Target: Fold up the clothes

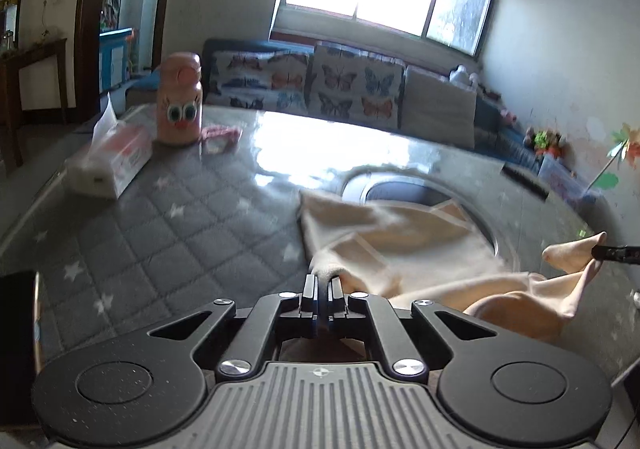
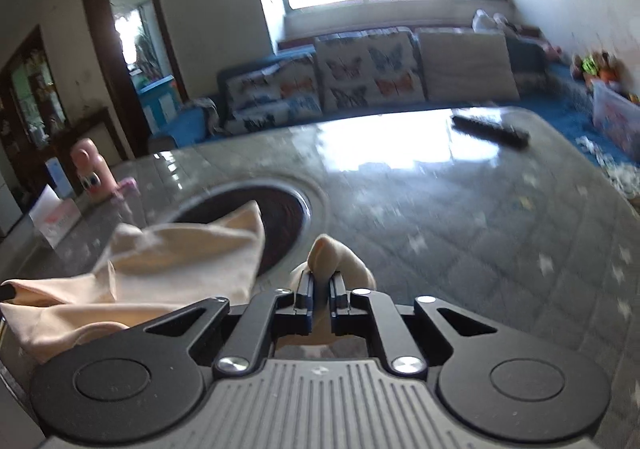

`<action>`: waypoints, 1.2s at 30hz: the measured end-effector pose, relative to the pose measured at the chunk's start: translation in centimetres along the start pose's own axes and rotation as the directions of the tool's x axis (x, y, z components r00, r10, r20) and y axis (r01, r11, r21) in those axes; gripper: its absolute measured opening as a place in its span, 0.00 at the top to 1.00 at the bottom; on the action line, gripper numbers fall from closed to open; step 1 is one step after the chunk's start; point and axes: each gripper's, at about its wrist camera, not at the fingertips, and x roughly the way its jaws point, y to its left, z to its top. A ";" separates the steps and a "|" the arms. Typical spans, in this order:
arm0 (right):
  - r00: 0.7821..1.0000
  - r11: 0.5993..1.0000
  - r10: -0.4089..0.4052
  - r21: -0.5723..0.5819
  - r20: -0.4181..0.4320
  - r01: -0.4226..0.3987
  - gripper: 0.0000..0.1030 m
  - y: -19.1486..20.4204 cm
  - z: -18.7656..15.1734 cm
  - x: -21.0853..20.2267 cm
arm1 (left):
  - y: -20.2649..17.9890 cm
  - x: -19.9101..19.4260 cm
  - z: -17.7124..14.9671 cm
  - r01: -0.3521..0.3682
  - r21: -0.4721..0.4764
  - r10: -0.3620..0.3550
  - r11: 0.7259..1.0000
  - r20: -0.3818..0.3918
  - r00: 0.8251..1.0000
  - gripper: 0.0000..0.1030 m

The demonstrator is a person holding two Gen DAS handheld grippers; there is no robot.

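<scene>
We hold a cream garment [image 1: 400, 249] bunched and half-lifted over the quilted table cover [image 1: 160, 233], our left gripper [image 1: 323, 289] and right gripper [image 2: 320, 285] each pinching a fold of it. No tidy fold shows; most folding looks left. Motion blur hides the garment's shape.

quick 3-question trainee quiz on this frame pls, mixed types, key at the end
1. True or false: both the left gripper and the right gripper are shut on the cream garment.
2. What stands right beside the tissue box? A) pink bottle with cartoon eyes B) a kettle C) a laptop
3. Fill in: the garment partly covers a round dark ____ set into the table.

Key:
1. True
2. A, the pink bottle
3. inset (recessed disc; its function cannot be told)
</scene>
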 end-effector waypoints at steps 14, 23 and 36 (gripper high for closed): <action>1.000 0.994 0.026 -0.103 -0.018 -0.027 0.84 1.8 2.1 2.9 | 0.4 2.1 3.4 -0.066 0.005 0.066 0.998 0.034 0.997 0.64; 0.987 0.973 0.134 -0.178 -0.089 -0.148 0.84 6.1 5.2 10.6 | -0.7 9.6 7.6 -0.072 0.009 0.072 0.997 -0.005 0.997 0.54; 0.974 0.962 0.146 -0.205 -0.176 -0.181 0.74 8.4 6.9 20.2 | -1.3 18.8 11.0 -0.058 0.003 0.058 0.998 -0.097 0.994 0.47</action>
